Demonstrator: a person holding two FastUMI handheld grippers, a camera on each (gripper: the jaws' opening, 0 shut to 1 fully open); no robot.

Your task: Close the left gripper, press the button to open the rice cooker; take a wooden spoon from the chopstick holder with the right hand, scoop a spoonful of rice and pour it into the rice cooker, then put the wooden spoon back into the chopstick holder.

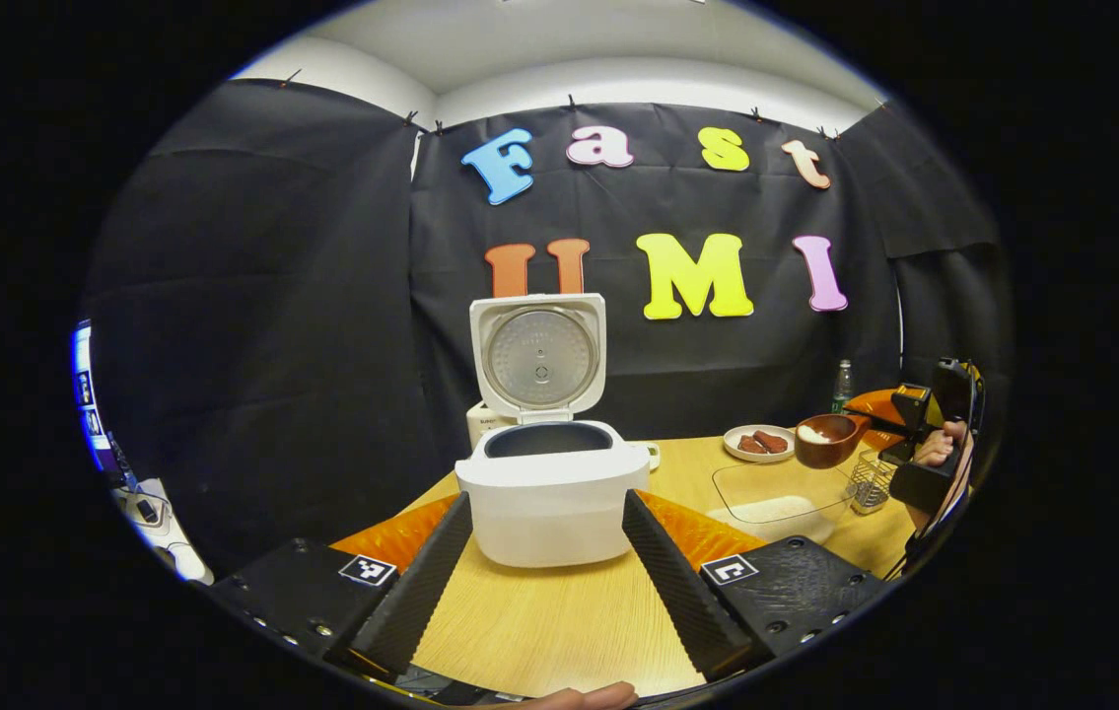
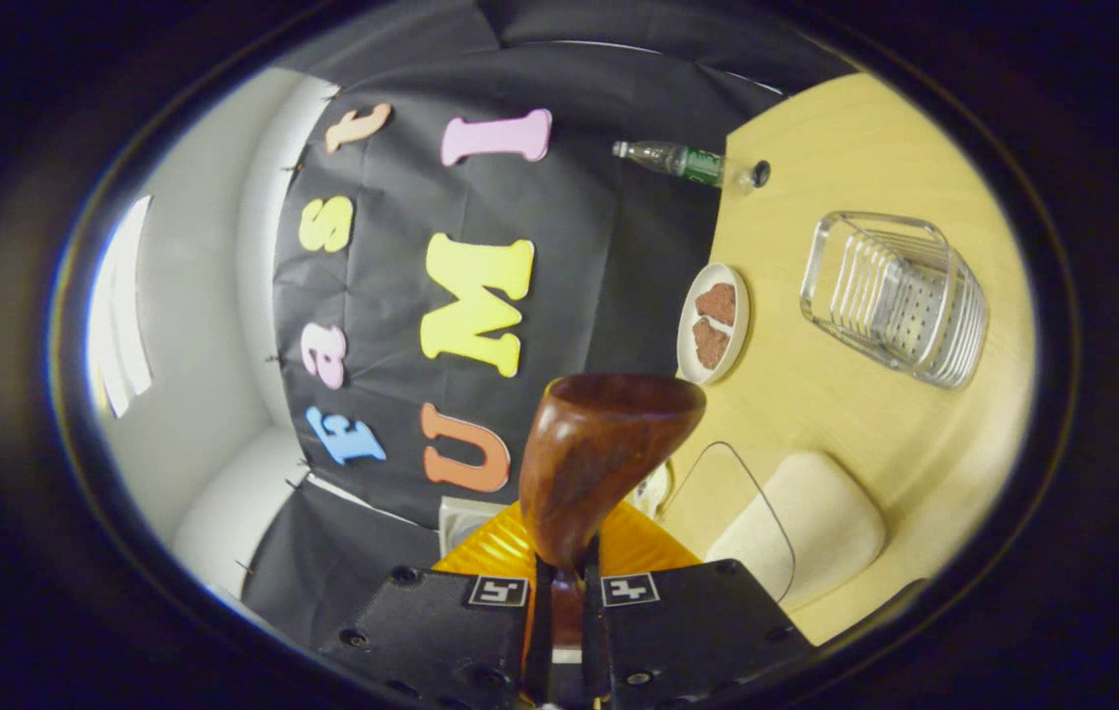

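Now your right gripper [image 2: 559, 602] has its jaws clamped on the handle of the brown wooden spoon [image 2: 598, 444], held sideways with the bowl pointing at the booth wall. Level the bowl before you dip it into the rice, so the load does not slide off on the way across. Your left gripper [image 1: 547, 582] hovers with its jaws spread wide, framing the white rice cooker [image 1: 551, 493], whose lid [image 1: 537, 355] stands upright; its dark inner pot is open to receive the pour, and I cannot tell whether anything is in it. On the pale wooden tabletop [image 1: 559, 611], the clear glass tray [image 2: 776, 523] holds a heap of white rice. The wire chopstick holder [image 2: 899, 296] looks empty. A small white plate [image 2: 714, 322] carries two brown pieces, and a brown wooden bowl [image 1: 825, 439] holds something white.
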